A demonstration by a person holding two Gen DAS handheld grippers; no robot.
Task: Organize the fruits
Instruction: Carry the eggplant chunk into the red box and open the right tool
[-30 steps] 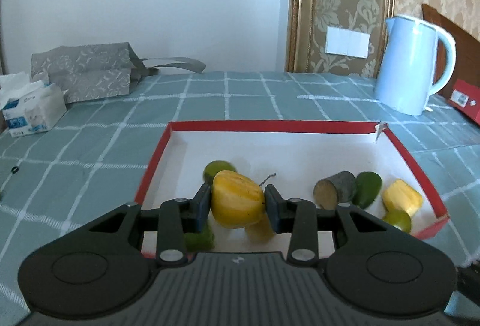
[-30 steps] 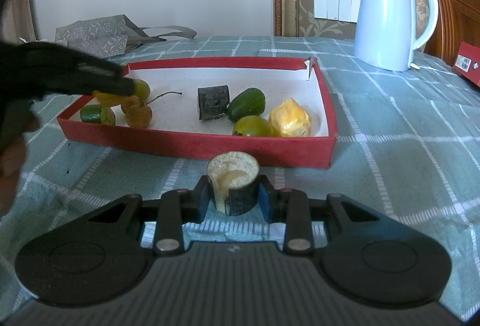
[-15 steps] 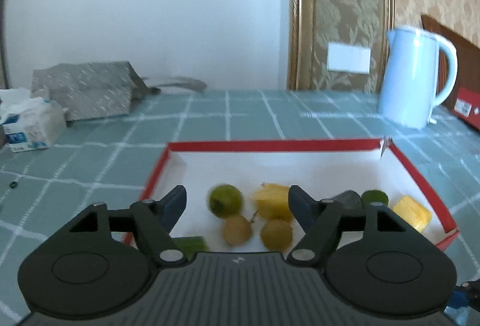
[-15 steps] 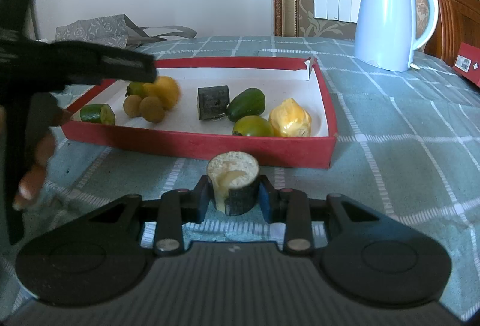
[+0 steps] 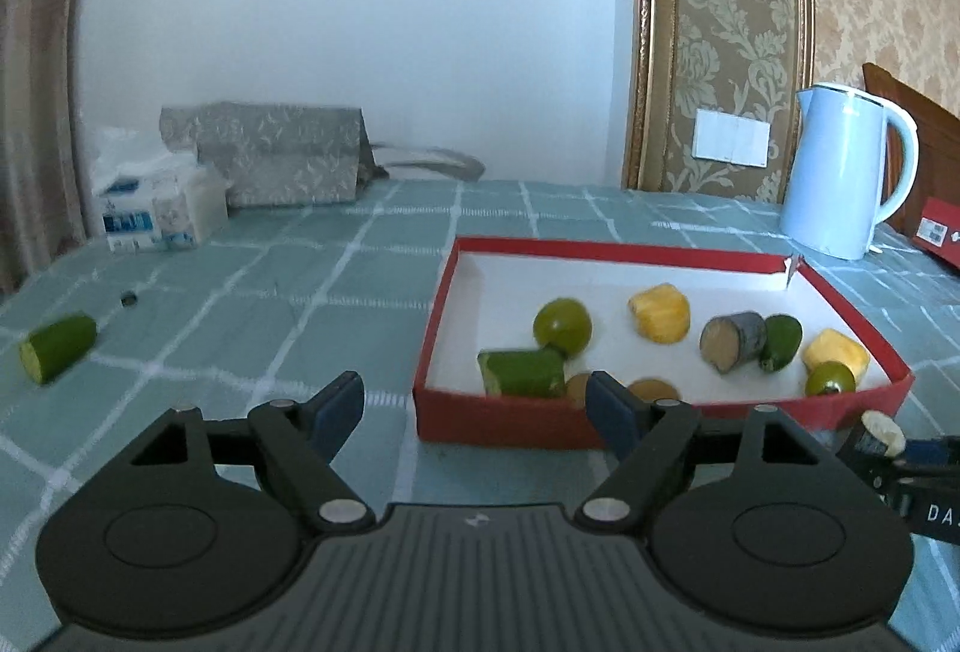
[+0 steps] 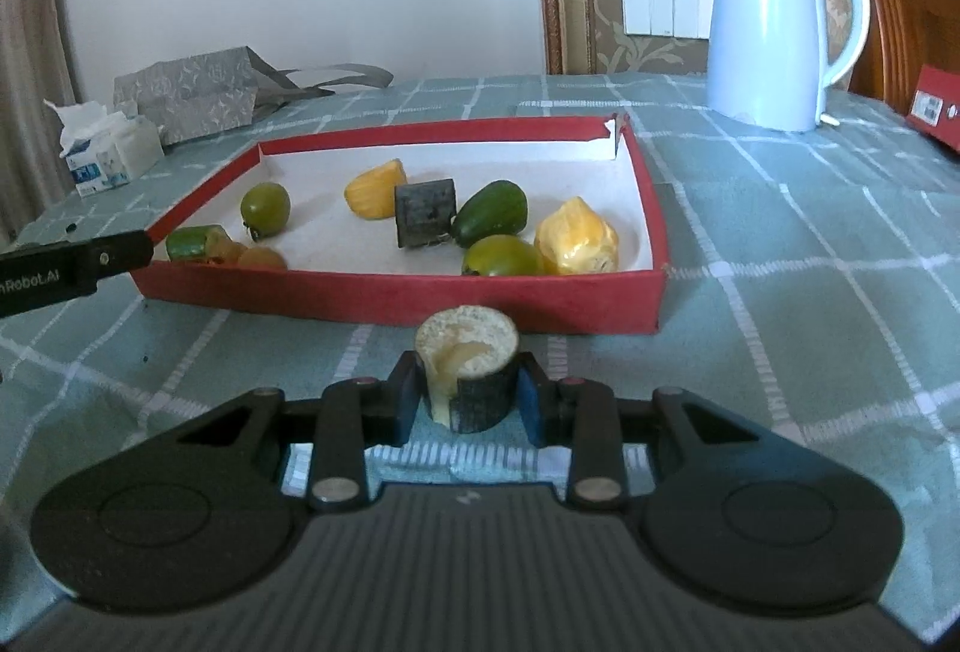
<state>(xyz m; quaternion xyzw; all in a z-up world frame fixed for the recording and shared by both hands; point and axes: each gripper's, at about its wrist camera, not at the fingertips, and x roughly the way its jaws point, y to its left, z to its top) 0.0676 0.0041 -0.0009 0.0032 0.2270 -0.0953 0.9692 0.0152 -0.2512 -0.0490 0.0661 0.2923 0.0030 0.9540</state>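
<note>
Two grippers: left gripper (image 5: 474,406) fingers released beside the red tray (image 5: 624,253); right gripper (image 6: 467,400) fingers grasping a dark fruit chunk (image 6: 468,367).

Soft, even daylight; fisheye bending with dark corners; left view slightly blurred.

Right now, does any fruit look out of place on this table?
Yes. One cut green fruit piece lies alone on the checked green tablecloth, far left of the red cardboard tray that holds the other fruits. Also, the tray's far right corner looks torn.
</note>
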